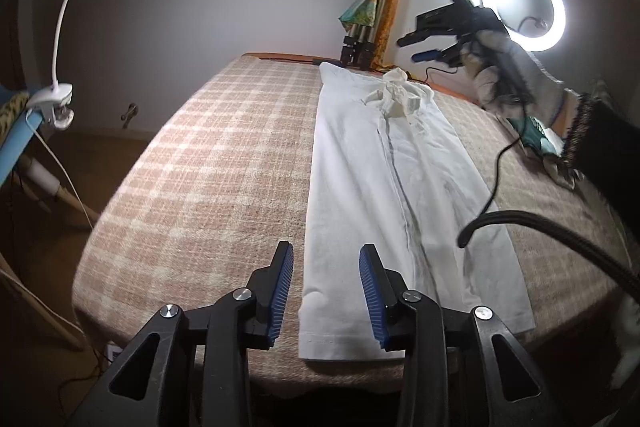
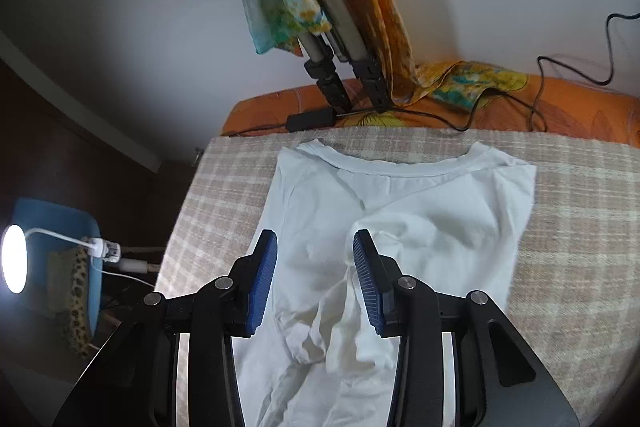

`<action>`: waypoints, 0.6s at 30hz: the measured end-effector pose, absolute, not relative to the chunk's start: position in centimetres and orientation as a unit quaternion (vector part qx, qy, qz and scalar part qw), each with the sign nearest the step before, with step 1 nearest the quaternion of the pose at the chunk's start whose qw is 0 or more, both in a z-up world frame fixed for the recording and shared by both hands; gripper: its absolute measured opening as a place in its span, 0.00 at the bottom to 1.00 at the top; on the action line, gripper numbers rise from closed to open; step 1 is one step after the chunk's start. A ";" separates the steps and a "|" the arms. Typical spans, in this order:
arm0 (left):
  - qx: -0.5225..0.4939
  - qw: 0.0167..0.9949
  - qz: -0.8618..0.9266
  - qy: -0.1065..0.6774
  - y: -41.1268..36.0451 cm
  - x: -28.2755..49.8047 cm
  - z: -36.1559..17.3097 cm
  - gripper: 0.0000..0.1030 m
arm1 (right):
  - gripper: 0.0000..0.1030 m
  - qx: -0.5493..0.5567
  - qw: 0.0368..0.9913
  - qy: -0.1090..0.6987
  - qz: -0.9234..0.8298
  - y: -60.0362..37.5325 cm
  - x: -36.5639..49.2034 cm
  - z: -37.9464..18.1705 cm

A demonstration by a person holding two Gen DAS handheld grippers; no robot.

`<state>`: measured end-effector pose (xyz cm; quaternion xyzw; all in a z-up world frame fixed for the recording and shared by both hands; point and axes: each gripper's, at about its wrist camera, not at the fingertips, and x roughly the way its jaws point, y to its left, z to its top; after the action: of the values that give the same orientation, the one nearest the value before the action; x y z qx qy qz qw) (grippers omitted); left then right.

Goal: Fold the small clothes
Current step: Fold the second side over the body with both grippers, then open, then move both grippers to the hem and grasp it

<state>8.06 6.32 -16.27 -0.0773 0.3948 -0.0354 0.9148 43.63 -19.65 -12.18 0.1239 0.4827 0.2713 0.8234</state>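
White T-shirt [image 1: 372, 187] lies folded into a long narrow strip on the checked blanket [image 1: 208, 163] of the surface, with a bunched sleeve near its collar. My left hand-held gripper [image 1: 326, 291] hangs over the hem end, its jaws partly spread and holding nothing. My right hand-held gripper [image 2: 315, 283] hangs above the bunched sleeve, also partly spread and empty.

Left gripper [image 1: 326, 287] jaws parted, empty, right gripper [image 2: 315, 283] raised, gloved hand [image 1: 504, 75], jaws parted

Home bedroom: blanket-covered bed [image 1: 200, 167], clip lamp [image 1: 60, 99], ring light [image 1: 524, 5].
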 end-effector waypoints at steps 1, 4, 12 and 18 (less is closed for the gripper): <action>-0.066 0.915 -0.039 0.397 6.5 8.1 -16.0 0.34 | 0.37 0.126 0.828 0.475 0.271 -20.5 42.5 -11.4; -0.044 0.915 -0.045 0.398 7.1 8.4 -15.3 0.34 | 0.37 0.146 0.833 0.458 0.273 -23.3 39.0 -9.4; -0.023 0.910 -0.066 0.409 8.5 9.0 -15.6 0.34 | 0.37 0.125 0.851 0.447 0.247 -29.1 25.7 -8.1; -0.118 0.866 -0.106 0.474 9.5 9.0 -19.1 0.34 | 0.37 0.104 0.833 0.486 0.242 -29.3 16.0 -12.6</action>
<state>8.97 9.49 -19.11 -0.1180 0.4740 -0.1059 0.8661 15.99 -29.31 -12.57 0.1043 0.4855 0.2422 0.8335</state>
